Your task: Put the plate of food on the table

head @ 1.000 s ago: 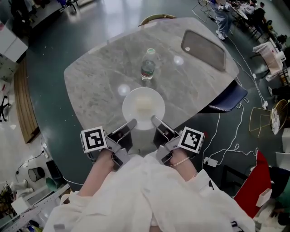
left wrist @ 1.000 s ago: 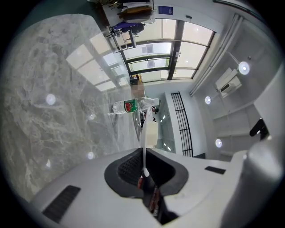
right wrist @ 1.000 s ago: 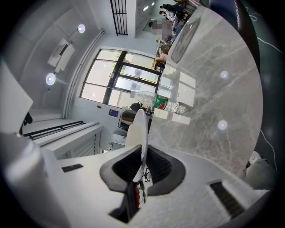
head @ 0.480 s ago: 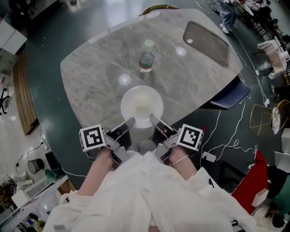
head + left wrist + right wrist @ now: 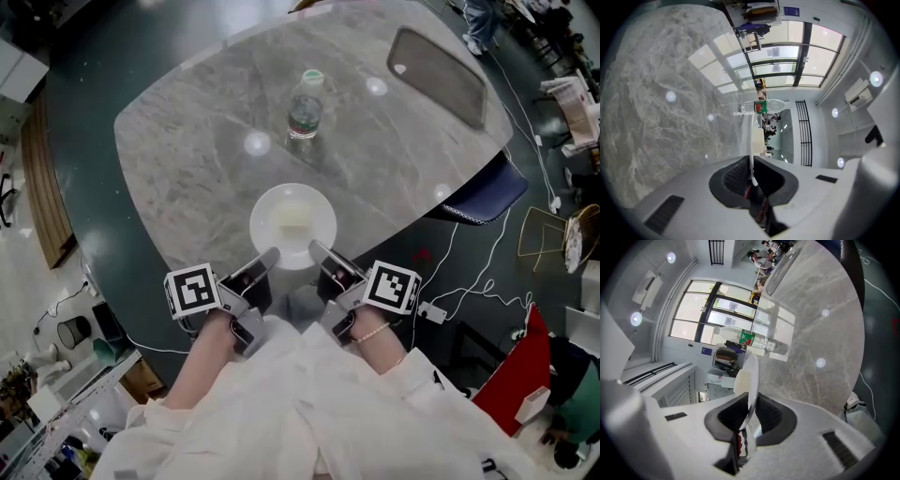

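- Item under carriage: a round white plate [image 5: 292, 225] bearing a pale lump of food [image 5: 294, 219] at its centre. In the head view it is sitting over the 6 o'clock part of the grey marble bench [image 5: 187, 159], inside the near edge.
- Left claw [image 5: 265, 260]: it is pinching the plate's rim at about 7 o'clock. The left gripper view is showing the rim edge-on between the two dark pads, with the jaws drawn in tight on it.
- Right claw [image 5: 319, 251]: it is gripping the rim at about 5 o'clock in the same way, jaws closed down on the thin white edge, nothing else between them.
- Surroundings: a clear plastic water bottle with a green label [image 5: 304, 111] is standing upright at 12 o'clock from the plate, well apart from it. A dark rectangular panel [image 5: 439, 73] is lying at 2 o'clock, far from the work.
- Step in hand, by judgement: the placing itself, in its closing stage. Whether the plate's base is touching the marble cannot be told from these views.
- Next move, by judgement: settling the plate level until it is bearing fully on the bench, then parting both claws together and drawing them back toward 6 o'clock, low and straight, so neither pad is tipping the rim or shifting the food.
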